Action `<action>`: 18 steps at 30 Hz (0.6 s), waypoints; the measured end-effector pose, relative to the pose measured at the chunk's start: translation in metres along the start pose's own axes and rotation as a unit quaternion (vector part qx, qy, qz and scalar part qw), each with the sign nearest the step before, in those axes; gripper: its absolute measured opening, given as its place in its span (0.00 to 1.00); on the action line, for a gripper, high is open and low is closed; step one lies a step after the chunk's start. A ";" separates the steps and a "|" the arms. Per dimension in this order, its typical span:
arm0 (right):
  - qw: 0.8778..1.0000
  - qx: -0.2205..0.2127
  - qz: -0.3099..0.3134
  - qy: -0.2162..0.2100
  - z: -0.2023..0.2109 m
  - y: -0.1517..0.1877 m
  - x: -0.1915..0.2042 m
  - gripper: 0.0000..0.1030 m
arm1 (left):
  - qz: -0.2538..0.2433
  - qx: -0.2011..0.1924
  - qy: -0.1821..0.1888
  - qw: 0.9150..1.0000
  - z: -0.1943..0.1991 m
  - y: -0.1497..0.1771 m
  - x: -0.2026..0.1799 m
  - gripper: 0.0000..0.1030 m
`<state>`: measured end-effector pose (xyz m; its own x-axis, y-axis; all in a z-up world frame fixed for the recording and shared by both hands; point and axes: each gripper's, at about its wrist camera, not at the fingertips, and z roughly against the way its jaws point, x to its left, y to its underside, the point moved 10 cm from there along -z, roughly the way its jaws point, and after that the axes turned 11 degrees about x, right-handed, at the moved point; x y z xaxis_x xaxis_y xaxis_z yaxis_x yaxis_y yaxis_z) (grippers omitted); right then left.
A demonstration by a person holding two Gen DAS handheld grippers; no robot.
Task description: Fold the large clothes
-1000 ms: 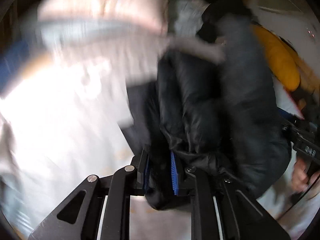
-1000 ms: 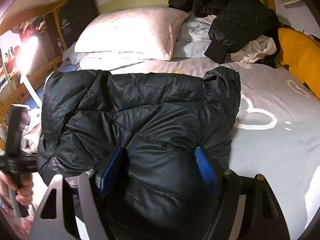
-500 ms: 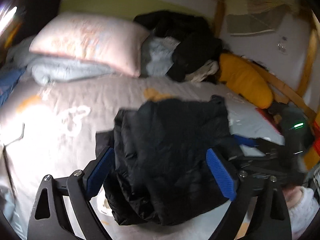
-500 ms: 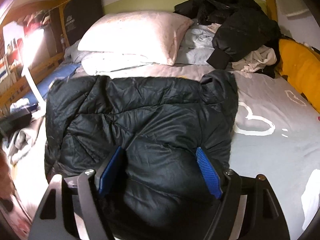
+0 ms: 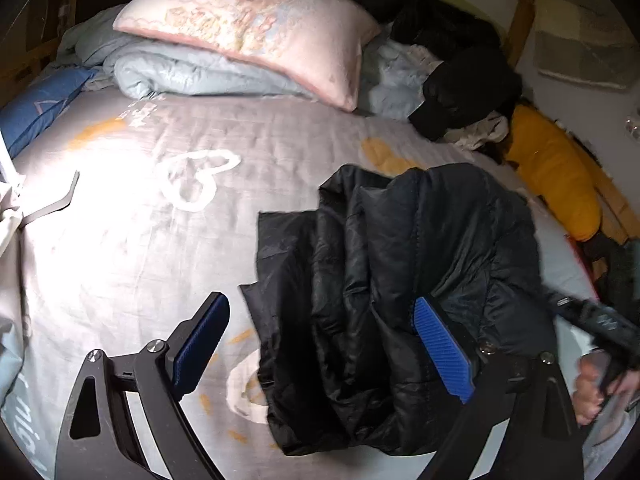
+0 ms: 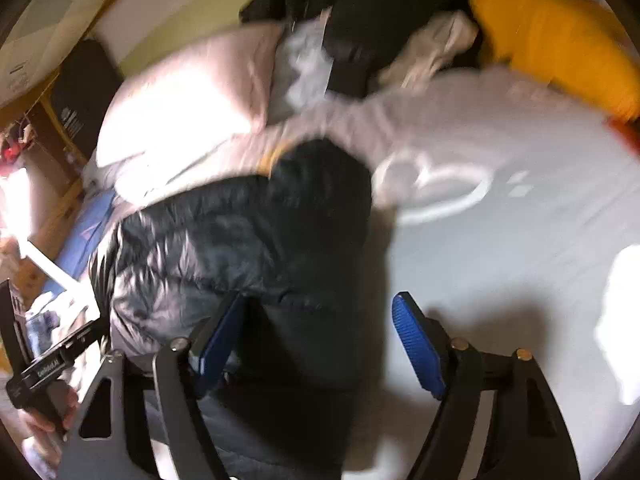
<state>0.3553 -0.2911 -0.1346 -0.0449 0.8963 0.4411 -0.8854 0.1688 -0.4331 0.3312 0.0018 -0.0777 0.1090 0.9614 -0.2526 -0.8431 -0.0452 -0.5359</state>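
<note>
Both your grippers are spread wide and pinch nothing: your left gripper (image 5: pixel 320 352) hovers over the near left part of the black puffer jacket (image 5: pixel 384 304), and your right gripper (image 6: pixel 316 340) hangs over the jacket's near right edge, in a view blurred by motion. The bed (image 5: pixel 132 232), covered in a grey sheet with white heart outlines, carries everything. The jacket lies bunched in thick ridges on the near half of the bed, toward its right side.

Judging from this, the padding is slippery and springy, so a fold may puff open again once let go, and a grasp on one ridge alone could drag the whole bundle toward the near edge rather than flatten it.

At the head of the bed a pink pillow (image 5: pixel 256 28) rests on a folded pale blue quilt (image 5: pixel 188 76). A heap of dark clothes (image 5: pixel 456 76) fills the far right corner, with a yellow cushion (image 5: pixel 556 172) along the right edge. None of these touches the jacket; the left half of the sheet lies bare for spreading.
</note>
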 end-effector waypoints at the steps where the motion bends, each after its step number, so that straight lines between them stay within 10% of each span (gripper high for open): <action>1: 1.000 0.010 -0.001 -0.017 -0.005 0.002 0.004 0.68 | -0.002 -0.004 0.011 1.000 0.001 -0.002 -0.008 0.90; 6: 0.998 -0.008 0.062 0.001 -0.006 0.006 0.033 0.68 | -0.009 -0.010 0.081 0.997 0.012 0.001 -0.032 0.90; 18: 0.997 -0.030 0.066 0.034 0.001 0.000 0.031 0.92 | 0.067 0.021 -0.046 0.996 -0.026 0.016 0.021 1.00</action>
<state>0.3537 -0.2638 -0.1203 -0.1263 0.9376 0.3241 -0.8445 0.0698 -0.5310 0.3336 0.0141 -0.1122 -0.0526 0.9687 -0.2428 -0.8680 -0.1645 -0.4685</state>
